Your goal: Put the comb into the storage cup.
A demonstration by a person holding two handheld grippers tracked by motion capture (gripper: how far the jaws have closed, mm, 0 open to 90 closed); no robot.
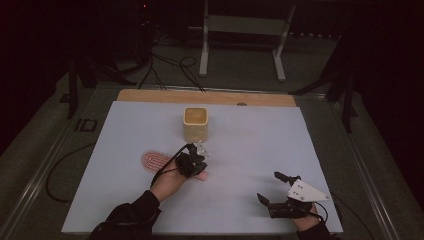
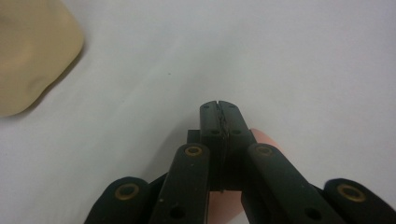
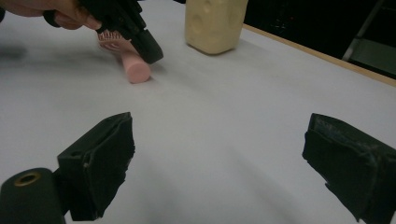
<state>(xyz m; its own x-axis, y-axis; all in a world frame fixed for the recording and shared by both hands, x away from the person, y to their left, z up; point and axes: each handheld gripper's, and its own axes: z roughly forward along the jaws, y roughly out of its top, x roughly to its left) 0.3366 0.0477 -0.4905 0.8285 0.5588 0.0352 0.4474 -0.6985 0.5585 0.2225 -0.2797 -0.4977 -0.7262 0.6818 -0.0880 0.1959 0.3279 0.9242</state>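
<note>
High view: the left gripper [image 1: 192, 162] sits mid-table on the pink brush [image 1: 156, 160], just near of the tan holder [image 1: 195, 123]; the right gripper [image 1: 280, 192] waits at the near right, jaws apart and empty.

Left gripper view: its jaws are pressed together over the pink handle [image 2: 264, 138], which lies flat on the white table [image 2: 303, 70].

Right gripper view: the brush [image 3: 133, 63] is not yet lifted, so carrying it to the holder [image 3: 215, 21] seems left to do. No writing is readable.
</note>
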